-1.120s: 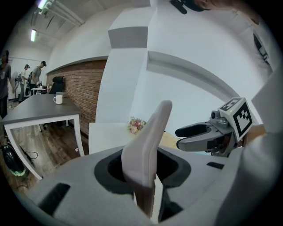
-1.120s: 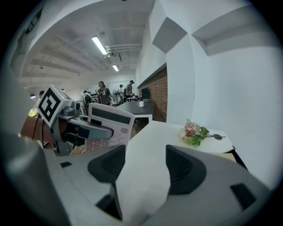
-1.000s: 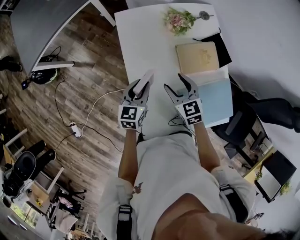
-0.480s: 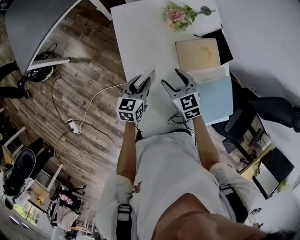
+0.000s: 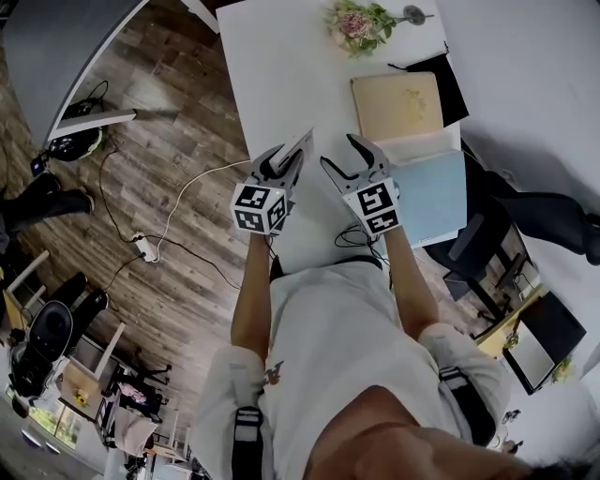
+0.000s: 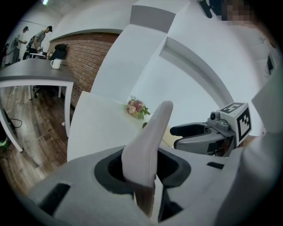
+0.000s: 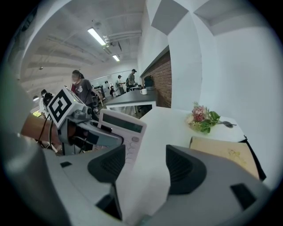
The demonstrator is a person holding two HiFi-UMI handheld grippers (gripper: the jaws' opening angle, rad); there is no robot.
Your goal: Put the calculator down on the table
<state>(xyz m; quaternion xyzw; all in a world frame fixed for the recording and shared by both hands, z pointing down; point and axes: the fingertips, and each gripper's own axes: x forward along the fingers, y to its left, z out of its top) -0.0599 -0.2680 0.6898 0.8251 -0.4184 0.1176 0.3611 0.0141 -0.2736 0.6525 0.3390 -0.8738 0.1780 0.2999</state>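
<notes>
Two grippers: our left gripper (image 5: pixel 283 167) pinches the calculator (image 5: pixel 302 145) edge-up above the table (image 5: pixel 281 66); right gripper (image 5: pixel 341 161) gapes empty.
Risk: released tilted, we judge it could topple toward the table's edge.

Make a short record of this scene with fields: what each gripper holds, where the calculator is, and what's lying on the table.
left gripper: shut on the white rectangular plastic calculator, held edge-up
right gripper: jaws apart, nothing between them
calculator position: over the white table, not yet laid flat
on table: pink flower bunch, beige notebook, pale blue folder
</notes>
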